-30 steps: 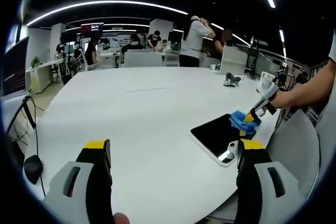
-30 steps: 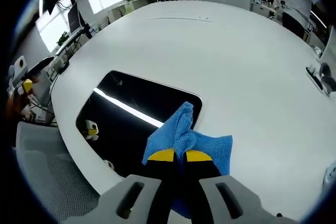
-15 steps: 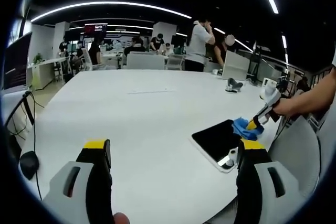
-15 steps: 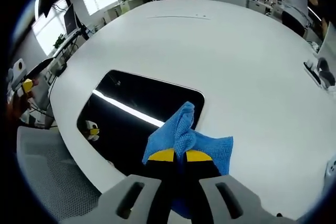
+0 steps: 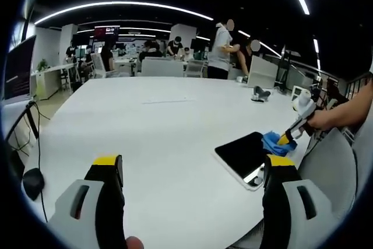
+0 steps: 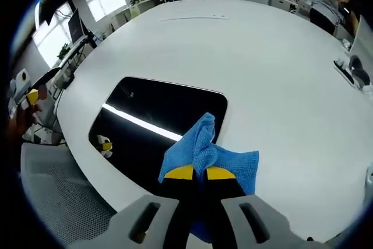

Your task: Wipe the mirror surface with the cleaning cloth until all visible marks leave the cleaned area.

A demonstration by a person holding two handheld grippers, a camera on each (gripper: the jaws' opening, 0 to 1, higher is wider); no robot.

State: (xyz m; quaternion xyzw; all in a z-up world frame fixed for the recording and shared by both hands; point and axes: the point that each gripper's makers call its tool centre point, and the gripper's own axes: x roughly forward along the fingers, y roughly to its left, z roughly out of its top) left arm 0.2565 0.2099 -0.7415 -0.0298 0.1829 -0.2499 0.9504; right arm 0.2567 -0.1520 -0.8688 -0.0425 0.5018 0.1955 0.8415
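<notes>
1. I judge the wiping step is in hand; my right gripper (image 6: 194,172) has its jaws pinched tight on the blue cleaning cloth (image 6: 205,154), which lies over the near corner of the mirror (image 6: 154,126) on the white table (image 6: 262,74).
2. Next I'd sweep the cloth away from that corner across the dark glass; marks are too faint for me to make out.
3. The left gripper view shows my left gripper (image 5: 192,173) spread wide and holding nothing, well apart from the mirror (image 5: 242,153); it also shows the right gripper (image 5: 284,139) from the side, and people beyond the table's far edge; the right gripper view gives the mirror's reflected light strip.
</notes>
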